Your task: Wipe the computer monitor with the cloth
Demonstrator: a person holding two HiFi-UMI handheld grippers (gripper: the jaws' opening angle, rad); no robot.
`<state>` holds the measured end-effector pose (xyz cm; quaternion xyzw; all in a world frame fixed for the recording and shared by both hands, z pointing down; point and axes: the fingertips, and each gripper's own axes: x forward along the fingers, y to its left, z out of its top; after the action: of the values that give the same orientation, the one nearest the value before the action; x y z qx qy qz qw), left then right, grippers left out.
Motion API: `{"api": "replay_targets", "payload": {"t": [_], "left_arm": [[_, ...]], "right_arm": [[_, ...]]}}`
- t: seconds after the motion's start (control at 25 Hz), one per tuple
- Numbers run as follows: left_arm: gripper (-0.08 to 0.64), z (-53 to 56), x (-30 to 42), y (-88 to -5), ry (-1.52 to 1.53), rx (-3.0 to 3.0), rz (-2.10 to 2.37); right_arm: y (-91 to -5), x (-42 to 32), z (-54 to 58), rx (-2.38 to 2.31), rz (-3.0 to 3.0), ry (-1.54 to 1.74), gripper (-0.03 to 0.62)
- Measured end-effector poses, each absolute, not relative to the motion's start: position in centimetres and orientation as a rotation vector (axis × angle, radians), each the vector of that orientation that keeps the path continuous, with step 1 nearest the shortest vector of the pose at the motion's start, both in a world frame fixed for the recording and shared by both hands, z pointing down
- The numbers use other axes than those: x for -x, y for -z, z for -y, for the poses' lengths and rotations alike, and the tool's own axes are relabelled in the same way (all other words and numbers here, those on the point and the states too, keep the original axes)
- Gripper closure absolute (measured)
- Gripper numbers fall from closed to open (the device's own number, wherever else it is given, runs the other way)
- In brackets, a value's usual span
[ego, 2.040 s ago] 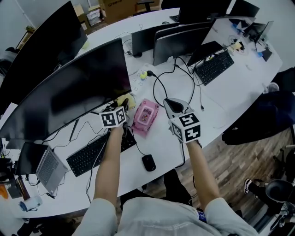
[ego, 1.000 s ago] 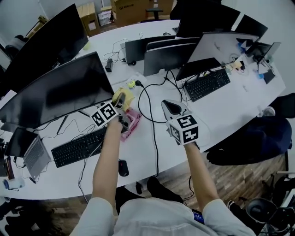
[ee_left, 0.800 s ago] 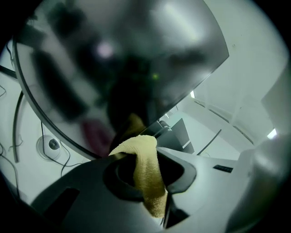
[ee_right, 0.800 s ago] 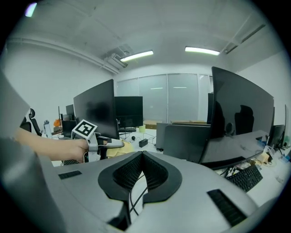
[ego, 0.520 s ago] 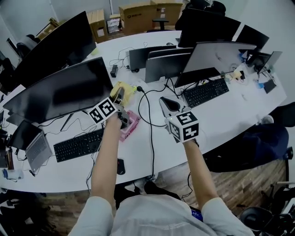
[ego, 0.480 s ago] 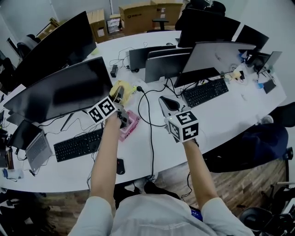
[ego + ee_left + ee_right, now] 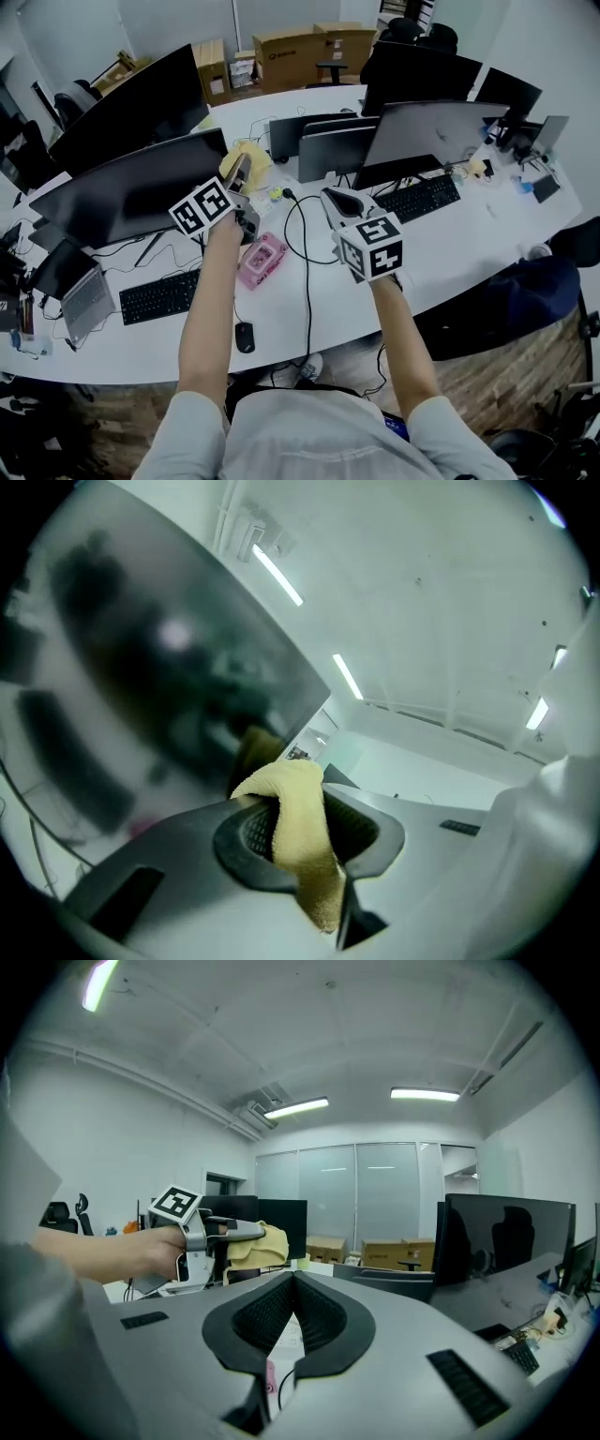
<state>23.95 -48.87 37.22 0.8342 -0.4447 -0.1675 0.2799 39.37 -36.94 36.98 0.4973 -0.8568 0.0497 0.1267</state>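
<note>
Head view: shows both bare forearms stretched forward, side by side, above the long white curved desk (image 7: pixel 487 234). Sets the left gripper (image 7: pixel 240 176) raised and tilted up and away, just beside the right edge of the wide black curved monitor (image 7: pixel 131 192), with the soft yellow cloth (image 7: pixel 246 157) at its tip. Sets the right gripper (image 7: pixel 336 199) to its right, pointing forward, well apart from the monitor.

Left gripper view: shows jaws clamped on the cloth (image 7: pixel 298 822), one fold bulging above the ribbed black pads (image 7: pixel 246 832), a tail hanging below. Fills the left half with the blurred dark monitor (image 7: pixel 159 667); cannot tell whether cloth and screen touch.

Right gripper view: shows the right gripper (image 7: pixel 293 1281) with jaws closed tip to tip, nothing between, only a narrow V-shaped gap behind the tips. Catches the left gripper (image 7: pixel 234 1231) and cloth (image 7: pixel 264 1243) at left, held in the air.

Clearance: leaves bare desk right of a thin black cable (image 7: pixel 307 281) and along the near edge. Crowds the left side with a flat black keyboard (image 7: pixel 159 295) and a grey open laptop (image 7: pixel 82 298); closes the far side with a row of smaller dark monitors (image 7: pixel 328 150).

Small items: a pink rectangular soft pack (image 7: pixel 261 261) lying flat just beside the keyboard; a black oval mouse (image 7: pixel 244 337) near the front edge.
</note>
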Motion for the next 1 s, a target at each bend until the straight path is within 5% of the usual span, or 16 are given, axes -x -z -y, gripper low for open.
{"api": "replay_targets", "payload": {"t": [0.6, 1.0], "left_arm": [[0.476, 43.9, -21.8, -24.9, 0.545, -2.557, 1.106], [0.476, 34.6, -16.4, -23.4, 0.165, -3.073, 1.047]], "right_arm": [[-30.8, -35.3, 36.2, -1.557, 2.482, 0.009, 0.565], [-29.7, -29.4, 31.6, -1.711, 2.421, 0.040, 0.565]]}}
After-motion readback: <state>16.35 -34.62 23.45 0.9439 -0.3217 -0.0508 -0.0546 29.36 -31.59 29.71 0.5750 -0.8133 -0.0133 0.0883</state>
